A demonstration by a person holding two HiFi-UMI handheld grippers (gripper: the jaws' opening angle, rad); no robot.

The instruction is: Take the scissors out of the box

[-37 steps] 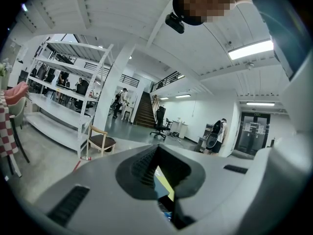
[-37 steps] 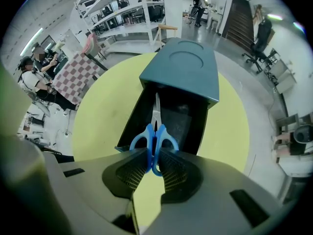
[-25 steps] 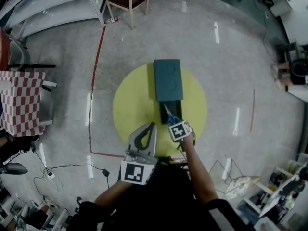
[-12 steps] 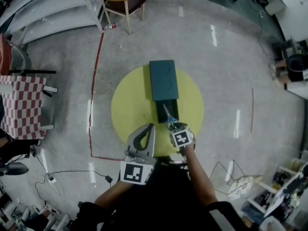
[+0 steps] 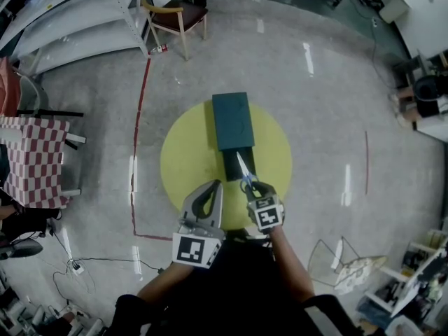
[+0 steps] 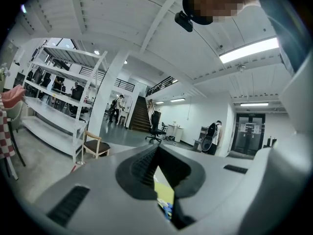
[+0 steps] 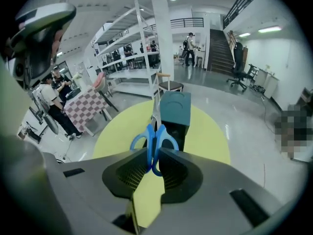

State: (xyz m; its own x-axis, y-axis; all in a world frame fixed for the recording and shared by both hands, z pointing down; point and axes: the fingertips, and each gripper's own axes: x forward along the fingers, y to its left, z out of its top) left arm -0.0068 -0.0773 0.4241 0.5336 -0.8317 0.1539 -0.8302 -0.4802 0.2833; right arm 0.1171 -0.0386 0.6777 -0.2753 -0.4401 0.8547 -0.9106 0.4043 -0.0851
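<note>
A dark teal box (image 5: 232,121) lies on the round yellow table (image 5: 185,159), with its black inner tray (image 5: 231,165) pulled out toward me. My right gripper (image 5: 250,185) is shut on the blue handles of the scissors (image 5: 242,168). It holds them above the near end of the tray, blades pointing up and away over the box. In the right gripper view the scissors (image 7: 154,131) stand upright between the pads of the right gripper (image 7: 152,155), with the box (image 7: 174,109) behind them. My left gripper (image 5: 215,185) hovers shut and empty beside the right one, at the table's near edge. In its own view the left gripper (image 6: 157,153) points out level across the room.
A wooden chair (image 5: 175,16) and white shelving (image 5: 63,12) stand at the far left. A red-checked table (image 5: 31,159) is at the left. A red line (image 5: 140,96) runs along the floor beside the yellow table. A wire frame (image 5: 336,261) lies at the lower right.
The right gripper has risen and tipped back, lifting the scissors out of the tray so the blades now point upward. The left gripper has barely moved.
</note>
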